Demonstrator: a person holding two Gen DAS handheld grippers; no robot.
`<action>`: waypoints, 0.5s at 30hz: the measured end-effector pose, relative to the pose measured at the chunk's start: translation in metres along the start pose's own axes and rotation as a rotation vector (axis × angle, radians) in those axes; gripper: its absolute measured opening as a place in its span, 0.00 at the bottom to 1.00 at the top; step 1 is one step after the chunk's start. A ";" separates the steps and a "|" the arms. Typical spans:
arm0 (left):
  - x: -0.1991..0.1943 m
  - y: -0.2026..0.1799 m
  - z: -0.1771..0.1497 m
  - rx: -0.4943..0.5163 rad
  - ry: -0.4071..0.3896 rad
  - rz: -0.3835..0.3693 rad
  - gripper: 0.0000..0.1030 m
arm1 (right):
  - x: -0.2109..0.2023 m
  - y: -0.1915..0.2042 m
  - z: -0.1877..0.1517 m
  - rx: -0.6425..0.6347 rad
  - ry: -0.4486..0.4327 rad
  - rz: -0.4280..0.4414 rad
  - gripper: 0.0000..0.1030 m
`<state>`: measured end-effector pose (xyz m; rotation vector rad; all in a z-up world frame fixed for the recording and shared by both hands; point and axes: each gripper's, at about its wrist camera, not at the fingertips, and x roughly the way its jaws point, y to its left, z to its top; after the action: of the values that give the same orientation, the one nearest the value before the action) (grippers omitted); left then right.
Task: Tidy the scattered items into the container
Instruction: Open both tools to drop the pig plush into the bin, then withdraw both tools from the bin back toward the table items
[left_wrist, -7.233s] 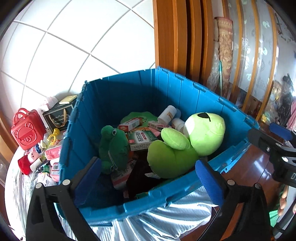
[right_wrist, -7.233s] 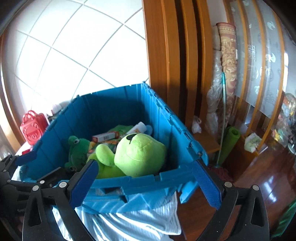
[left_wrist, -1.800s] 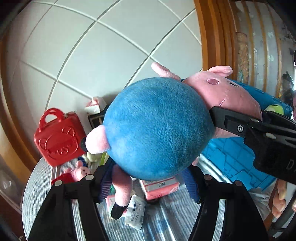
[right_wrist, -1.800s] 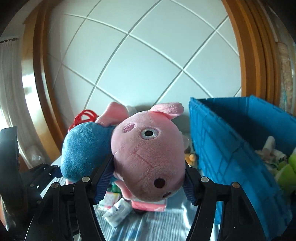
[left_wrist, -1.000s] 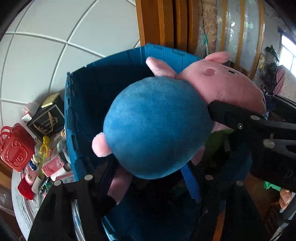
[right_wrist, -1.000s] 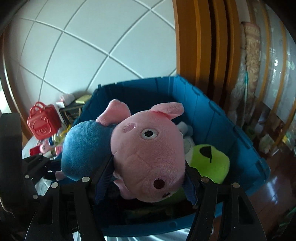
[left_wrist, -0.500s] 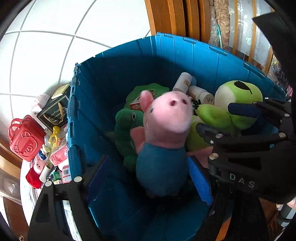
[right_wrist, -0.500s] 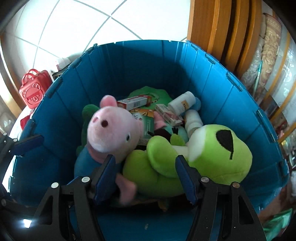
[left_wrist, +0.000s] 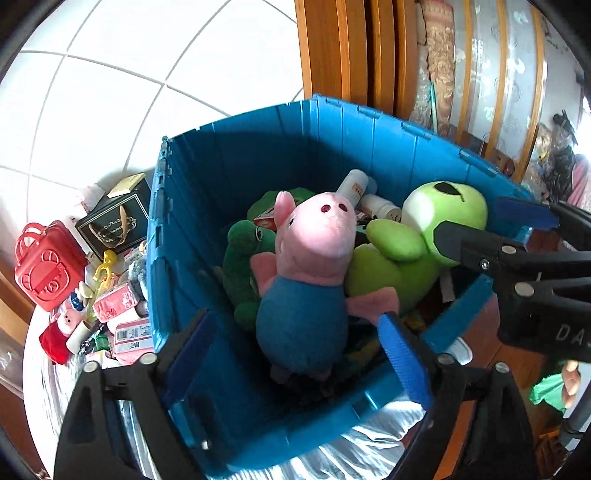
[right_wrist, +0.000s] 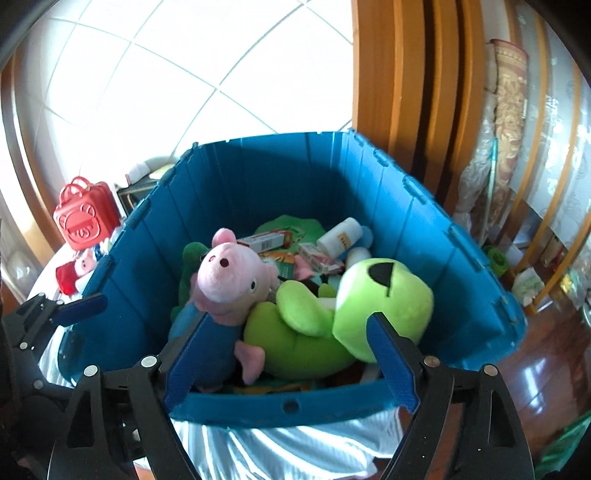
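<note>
Both grippers (left_wrist: 295, 354) (right_wrist: 291, 354) opening, empty, above crate (left_wrist: 258, 166) crowded by pig plush (left_wrist: 306, 266).

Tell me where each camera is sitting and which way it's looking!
Left wrist view: sits on the left hand-held gripper, looking down into the blue bin; its own opening blue fingers show, plus the right hand-held gripper and a fingertip.
Right wrist view: sits on the right hand-held gripper, looking down into the bin from its near edge; its own opening fingers and the left hand-held gripper's blue finger show.
Shared: the bin, pig plush, light green frog plush, red bag.
</note>
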<state>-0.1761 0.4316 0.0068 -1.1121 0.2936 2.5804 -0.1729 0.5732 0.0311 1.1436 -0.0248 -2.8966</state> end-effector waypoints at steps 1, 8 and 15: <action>-0.003 0.000 -0.002 -0.004 -0.009 0.002 0.91 | -0.003 -0.002 -0.002 0.014 -0.008 -0.006 0.96; -0.022 -0.003 -0.014 -0.025 -0.075 0.001 0.97 | -0.025 -0.014 -0.017 0.065 -0.064 -0.023 1.00; -0.035 0.003 -0.022 -0.090 -0.138 -0.013 0.99 | -0.040 -0.021 -0.031 0.109 -0.114 -0.029 1.00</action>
<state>-0.1396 0.4152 0.0181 -0.9548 0.1379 2.6662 -0.1227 0.5955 0.0349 0.9985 -0.1717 -3.0162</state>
